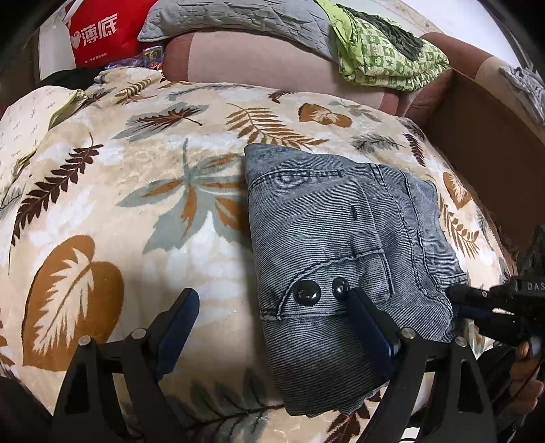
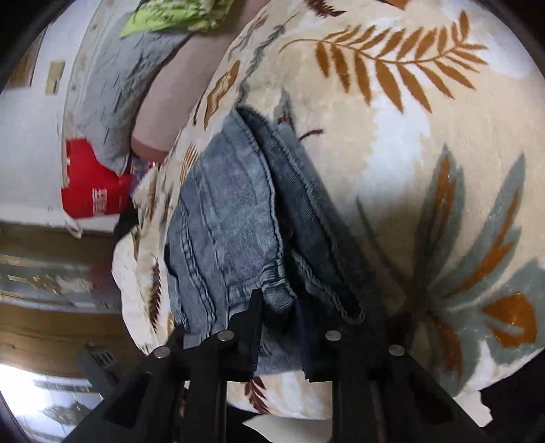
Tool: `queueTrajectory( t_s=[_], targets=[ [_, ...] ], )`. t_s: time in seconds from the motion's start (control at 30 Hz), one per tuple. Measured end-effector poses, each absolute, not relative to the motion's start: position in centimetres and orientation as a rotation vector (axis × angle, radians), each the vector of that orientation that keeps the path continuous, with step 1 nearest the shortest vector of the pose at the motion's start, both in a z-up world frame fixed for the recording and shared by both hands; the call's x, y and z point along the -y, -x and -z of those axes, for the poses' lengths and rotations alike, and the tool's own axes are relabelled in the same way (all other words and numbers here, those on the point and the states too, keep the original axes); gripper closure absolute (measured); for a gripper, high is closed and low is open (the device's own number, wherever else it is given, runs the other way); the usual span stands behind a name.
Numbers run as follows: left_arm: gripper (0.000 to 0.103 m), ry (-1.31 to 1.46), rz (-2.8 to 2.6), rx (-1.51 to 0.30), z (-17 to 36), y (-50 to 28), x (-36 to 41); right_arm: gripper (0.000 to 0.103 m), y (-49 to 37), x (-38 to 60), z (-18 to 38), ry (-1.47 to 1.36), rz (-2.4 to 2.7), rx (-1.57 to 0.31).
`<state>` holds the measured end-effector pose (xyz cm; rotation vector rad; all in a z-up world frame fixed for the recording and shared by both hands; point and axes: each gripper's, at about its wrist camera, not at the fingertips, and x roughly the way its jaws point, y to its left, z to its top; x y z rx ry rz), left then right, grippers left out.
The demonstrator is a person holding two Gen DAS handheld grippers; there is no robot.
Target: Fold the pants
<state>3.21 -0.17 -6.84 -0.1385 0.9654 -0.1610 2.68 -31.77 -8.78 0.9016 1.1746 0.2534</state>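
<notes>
Grey-blue denim pants [image 1: 344, 248] lie folded in a compact stack on a leaf-patterned blanket [image 1: 136, 191]. My left gripper [image 1: 272, 303] is open above the blanket, its right finger [image 1: 368, 323] resting on the pants near two black snap buttons [image 1: 306, 292]. My right gripper [image 1: 477, 303] enters from the right at the pants' near right corner. In the right wrist view the right gripper [image 2: 282, 306] is closed on the layered edge of the pants [image 2: 224, 211], with denim between its fingers.
A brown sofa back [image 1: 255, 58] rises behind the blanket, with a grey quilted pillow [image 1: 238, 17] and a green patterned cloth [image 1: 385, 51] on it. A red bag [image 1: 98, 34] stands at the back left. A brown cardboard panel [image 1: 483, 136] stands at the right.
</notes>
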Motion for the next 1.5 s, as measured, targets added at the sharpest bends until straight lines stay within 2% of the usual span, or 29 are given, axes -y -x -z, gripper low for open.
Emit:
queueTrajectory(
  t_s=[0.03,0.1,0.13,0.2,0.23,0.27,0.3,0.4,0.53,0.6,0.7,0.77,0.8,0.9,0.97,1.07,1.13,1.17,1.2,1.27,1.33,1.37,1.5],
  targets=[
    [0.013,0.142,0.160,-0.965,6.9,-3.2,0.2,0.073,-2.5,31.8,8.8,-0.913,-0.239,-1.184],
    [0.013,0.143,0.157,-0.964,7.0,-3.2,0.3,0.043,-2.2,31.9,8.9,-0.970,-0.243,-1.165],
    [0.013,0.140,0.155,-0.962,7.0,-3.2,0.3,0.041,-2.2,31.9,9.0,-0.991,-0.260,-1.148],
    [0.013,0.132,0.155,-0.962,6.9,-3.2,0.4,0.042,-2.8,31.4,8.8,-0.962,-0.260,-1.153],
    [0.013,0.129,0.156,-0.963,6.9,-3.2,0.4,0.048,-3.1,31.0,8.8,-0.944,-0.265,-1.155],
    [0.013,0.127,0.155,-0.965,6.9,-3.2,0.4,0.079,-3.2,30.9,8.9,-0.931,-0.255,-1.161],
    [0.013,0.125,0.155,-0.969,6.8,-3.2,0.4,0.088,-3.4,30.9,9.1,-0.926,-0.255,-1.164],
    [0.013,0.103,0.136,-0.939,5.7,-2.9,0.3,0.091,-2.8,30.3,7.2,-0.834,-0.258,-1.109],
    [0.013,0.099,0.137,-0.877,3.2,-2.6,0.6,0.092,-1.4,29.8,3.2,-0.686,-0.247,-1.025],
    [0.013,0.064,0.152,-0.850,2.5,-2.6,1.7,0.091,-0.8,29.7,3.0,-0.627,-0.226,-1.023],
    [0.013,-0.050,0.169,-0.912,4.7,-3.2,4.4,0.091,-1.1,29.1,7.3,-0.594,-0.187,-1.127],
    [0.012,-0.140,0.157,-0.963,7.0,-3.4,5.6,0.090,-0.8,29.5,8.5,-0.608,-0.178,-1.114],
    [0.009,-0.122,0.150,-0.922,7.1,-3.1,5.3,0.088,-0.7,29.6,8.2,-0.613,-0.183,-1.110],
    [0.008,-0.065,0.158,-0.949,7.2,-3.4,4.4,0.079,-0.7,29.8,7.0,-0.575,-0.190,-1.128],
    [0.008,-0.071,0.165,-0.946,7.2,-3.5,4.3,0.079,-0.1,30.8,5.0,-0.550,-0.153,-1.081],
    [0.008,-0.070,0.163,-0.938,7.2,-3.3,4.3,0.073,0.1,31.4,1.2,-0.552,-0.142,-0.969],
    [0.008,-0.062,0.167,-0.939,7.4,-3.4,4.2,0.061,-0.7,30.4,-0.1,-0.545,-0.212,-0.943],
    [0.008,-0.060,0.169,-0.940,7.6,-3.3,4.4,0.050,-1.4,29.9,-0.2,-0.548,-0.255,-0.943],
    [0.008,-0.057,0.173,-0.940,7.6,-3.2,4.3,0.046,-2.2,29.3,0.2,-0.556,-0.285,-0.951],
    [0.008,-0.049,0.177,-0.942,7.7,-3.3,4.2,0.046,-3.6,28.5,2.9,-0.576,-0.300,-1.015],
    [0.008,-0.024,0.198,-0.955,7.4,-3.3,4.0,0.061,-4.1,28.8,7.1,-0.574,-0.215,-1.140],
    [0.008,0.003,0.205,-0.949,6.8,-3.0,3.5,0.083,-3.7,29.4,8.1,-0.578,-0.193,-1.121],
    [0.009,0.000,0.184,-0.847,4.7,-2.0,3.0,0.086,-3.7,30.1,6.7,-0.594,-0.187,-1.142]
  ],
)
